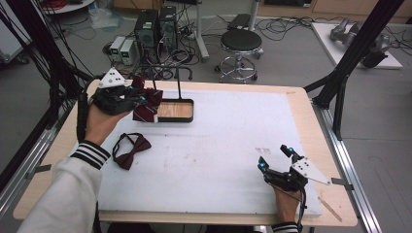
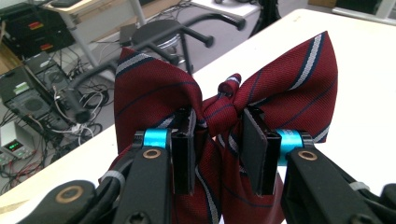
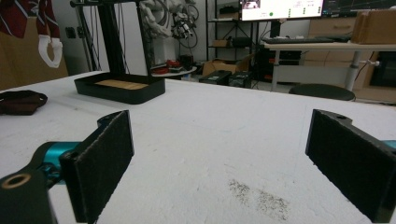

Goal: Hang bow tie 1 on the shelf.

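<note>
Left gripper point(image 2: 218, 149): jaws clamped on the central knot of the striped bow tie point(image 2: 224, 107), one pad on either side of the knot, the two wings of the tie spreading out above and beyond the pads. In the high view the left gripper point(image 1: 127, 99) is held off the table, just beside the tray point(image 1: 189, 116) at the tray's near-left corner, with the striped bow tie point(image 1: 145, 108) hanging from it and overlapping the tray's left wall. The left hand point(image 1: 99, 124) grips the body from beneath, wrist bent back, forearm in a white sleeve with a dark-striped cuff rising from the bottom left.

Right gripper point(image 1: 276, 158): jaws released and spread wide, nothing between them; it lies low over the white mat point(image 1: 218, 145), well apart from the tray, toward the near right edge. The right hand point(image 1: 285, 201) holds it from behind.

Plain bow tie point(image 1: 130, 149): dark red, flat on the mat, near the tray on its near-left side, below the left gripper.

Tray: black, wooden floor, thin upright stand point(image 1: 179, 82) at its far edge.
</note>
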The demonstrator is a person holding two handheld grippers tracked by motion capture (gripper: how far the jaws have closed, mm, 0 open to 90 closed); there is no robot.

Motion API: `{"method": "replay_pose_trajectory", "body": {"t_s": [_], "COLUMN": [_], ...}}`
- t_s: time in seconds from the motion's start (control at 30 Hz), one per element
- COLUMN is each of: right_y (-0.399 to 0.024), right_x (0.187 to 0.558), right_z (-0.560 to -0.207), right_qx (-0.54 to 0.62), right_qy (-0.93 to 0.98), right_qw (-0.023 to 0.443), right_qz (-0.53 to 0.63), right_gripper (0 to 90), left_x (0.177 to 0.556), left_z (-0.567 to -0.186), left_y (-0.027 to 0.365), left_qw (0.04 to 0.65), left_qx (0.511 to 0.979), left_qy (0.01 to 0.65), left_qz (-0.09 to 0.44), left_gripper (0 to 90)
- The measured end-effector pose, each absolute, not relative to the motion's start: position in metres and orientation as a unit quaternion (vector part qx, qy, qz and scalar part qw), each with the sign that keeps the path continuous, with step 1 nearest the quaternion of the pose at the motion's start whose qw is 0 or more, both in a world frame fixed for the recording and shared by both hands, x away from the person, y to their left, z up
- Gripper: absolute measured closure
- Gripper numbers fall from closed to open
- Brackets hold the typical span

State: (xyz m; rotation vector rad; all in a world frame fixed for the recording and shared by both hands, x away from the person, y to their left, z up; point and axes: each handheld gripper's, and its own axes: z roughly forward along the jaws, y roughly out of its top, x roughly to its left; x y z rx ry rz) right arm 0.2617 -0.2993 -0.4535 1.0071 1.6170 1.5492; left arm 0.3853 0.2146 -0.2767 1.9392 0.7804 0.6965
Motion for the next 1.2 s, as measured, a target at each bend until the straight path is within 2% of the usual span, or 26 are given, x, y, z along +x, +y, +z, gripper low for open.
{"method": "replay_pose_trajectory", "body": {"t_s": [0.7,1.2], "right_y": [-0.298,-0.299], "right_x": [0.262,0.262], "right_z": [-0.453,-0.453], "right_qx": [0.387,0.386], "right_qy": [0.622,0.623], "right_qw": [0.335,0.335], "right_qz": [0.592,0.592], "right_gripper": [6.9,6.9], "left_x": [0.408,0.431], "left_z": [-0.266,-0.258], "left_y": [0.250,0.251], "left_qw": [0.421,0.379], "left_qx": [0.765,0.771], "left_qy": [0.375,0.395], "left_qz": [0.311,0.325], "left_gripper": [66.9,66.8]}}
